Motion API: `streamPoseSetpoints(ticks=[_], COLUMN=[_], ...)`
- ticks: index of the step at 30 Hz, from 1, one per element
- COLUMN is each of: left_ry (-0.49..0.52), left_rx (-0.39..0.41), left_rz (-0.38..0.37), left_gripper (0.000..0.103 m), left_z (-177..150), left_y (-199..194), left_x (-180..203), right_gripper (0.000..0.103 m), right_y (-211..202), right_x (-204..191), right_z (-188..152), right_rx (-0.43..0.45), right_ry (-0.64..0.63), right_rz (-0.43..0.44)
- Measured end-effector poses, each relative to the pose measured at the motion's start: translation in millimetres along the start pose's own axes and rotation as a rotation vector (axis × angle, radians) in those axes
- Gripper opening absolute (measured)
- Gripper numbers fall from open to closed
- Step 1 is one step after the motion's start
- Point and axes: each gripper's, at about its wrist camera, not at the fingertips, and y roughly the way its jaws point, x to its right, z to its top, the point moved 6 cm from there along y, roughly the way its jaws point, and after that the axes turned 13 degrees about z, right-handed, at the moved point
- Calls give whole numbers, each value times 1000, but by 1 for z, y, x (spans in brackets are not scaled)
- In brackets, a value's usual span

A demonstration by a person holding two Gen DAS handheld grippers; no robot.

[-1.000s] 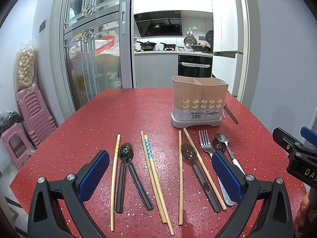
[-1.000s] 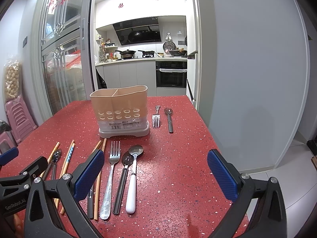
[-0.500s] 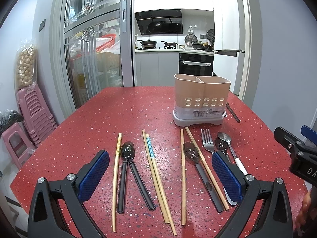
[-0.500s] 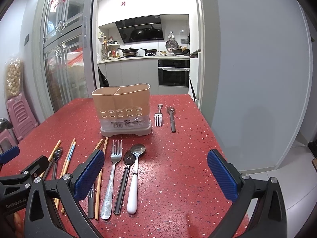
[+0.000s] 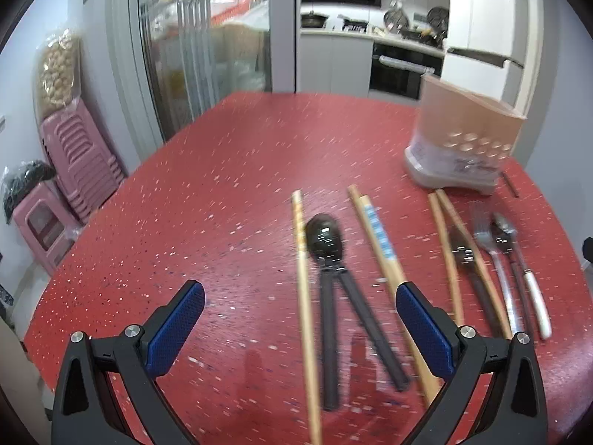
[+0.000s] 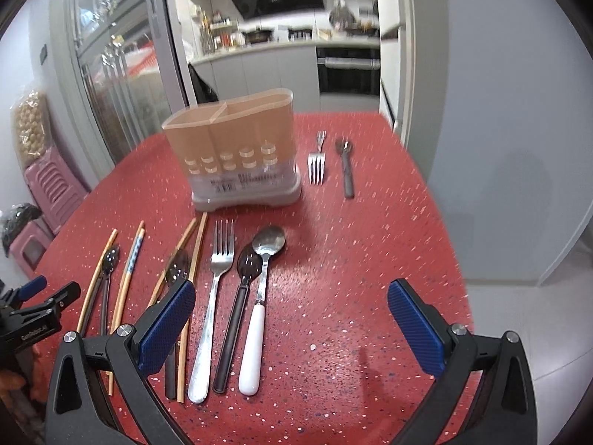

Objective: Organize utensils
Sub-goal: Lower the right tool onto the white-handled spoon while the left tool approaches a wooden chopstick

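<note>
A beige utensil holder (image 5: 463,137) (image 6: 237,155) stands on the red table (image 5: 229,193). Utensils lie in a row in front of it: a wooden chopstick (image 5: 305,296), a black spoon with black chopsticks (image 5: 326,244), a blue-patterned chopstick pair (image 5: 381,244), more chopsticks (image 6: 192,244), a steel fork (image 6: 217,282), a black spoon (image 6: 241,289) and a white-handled spoon (image 6: 259,296). My left gripper (image 5: 300,326) is open and empty, low over the black spoon's handles. My right gripper (image 6: 291,326) is open and empty, above the white-handled spoon's handle.
A small fork (image 6: 316,163) and a dark spoon (image 6: 345,167) lie right of the holder. Pink stools (image 5: 70,170) stand by the table's left edge. The table's right edge (image 6: 456,259) drops to the floor. The left gripper shows in the right wrist view (image 6: 33,315).
Both grippers have tilted down and moved closer to the table. The left one has swung left, so the black spoon now lies between its fingers. Both stay open.
</note>
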Motion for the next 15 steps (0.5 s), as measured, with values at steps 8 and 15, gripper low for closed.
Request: streamPoseSetpoints(ticks=[8,15], left_ry=[16,14], left_rx=[-118,-196], left_rz=[-36,-61], left_gripper=[103,103], left_z=[4,7], left_y=[36,58], left_x=[-10,-11], right_gripper=[84,59], right_y=[40,72], right_x=[7,13], right_z=[6,-2], right_rx=[-177,-320], right_ry=[66,116], right_rz=[68,78])
